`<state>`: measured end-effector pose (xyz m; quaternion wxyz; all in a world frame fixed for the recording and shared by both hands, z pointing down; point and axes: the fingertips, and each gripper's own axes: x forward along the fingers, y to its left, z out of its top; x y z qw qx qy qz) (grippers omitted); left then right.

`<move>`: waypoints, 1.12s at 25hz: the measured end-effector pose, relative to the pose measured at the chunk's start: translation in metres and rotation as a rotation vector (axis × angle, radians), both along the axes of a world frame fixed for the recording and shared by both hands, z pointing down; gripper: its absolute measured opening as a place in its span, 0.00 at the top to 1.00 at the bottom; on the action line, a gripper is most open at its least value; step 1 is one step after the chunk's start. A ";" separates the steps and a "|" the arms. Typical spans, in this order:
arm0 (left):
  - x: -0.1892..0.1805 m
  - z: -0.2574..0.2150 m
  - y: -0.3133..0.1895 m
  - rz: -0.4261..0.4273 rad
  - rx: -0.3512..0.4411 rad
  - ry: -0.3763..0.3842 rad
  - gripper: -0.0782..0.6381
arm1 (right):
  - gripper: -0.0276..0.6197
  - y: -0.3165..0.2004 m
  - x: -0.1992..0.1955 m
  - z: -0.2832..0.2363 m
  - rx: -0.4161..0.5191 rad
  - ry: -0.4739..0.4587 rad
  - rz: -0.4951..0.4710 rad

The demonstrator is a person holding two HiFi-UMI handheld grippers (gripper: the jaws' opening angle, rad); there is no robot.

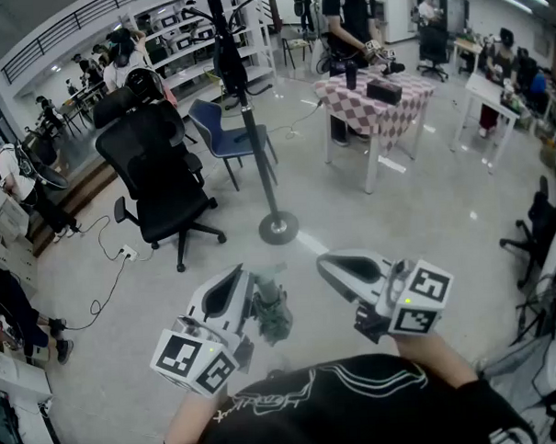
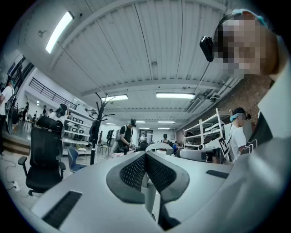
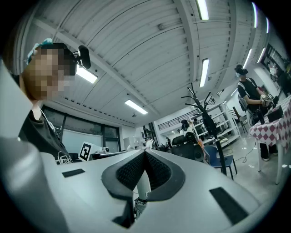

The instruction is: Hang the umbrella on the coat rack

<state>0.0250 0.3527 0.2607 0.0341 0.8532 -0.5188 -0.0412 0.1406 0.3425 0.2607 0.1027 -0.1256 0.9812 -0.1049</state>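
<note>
Crumpled grey fabric umbrella hangs from smooth white left gripper.

Pale polished floor. Centre: coat rack base, round, flat on floor. Left of it: black office chair, blue chair behind. Left edge: power strip, cable trailing. Upper right: checked-cloth table, carrying black box and dark bottle.
</note>
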 end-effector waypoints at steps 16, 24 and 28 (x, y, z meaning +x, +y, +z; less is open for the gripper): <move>0.004 0.001 0.004 0.006 -0.006 0.026 0.90 | 0.94 0.001 0.010 0.008 -0.046 -0.022 0.009; -0.007 0.005 -0.014 0.004 -0.014 0.040 0.90 | 0.94 -0.013 0.001 0.013 -0.073 -0.024 0.003; -0.013 0.009 -0.029 0.019 -0.015 0.043 0.90 | 0.94 -0.028 -0.007 0.019 -0.079 -0.008 0.010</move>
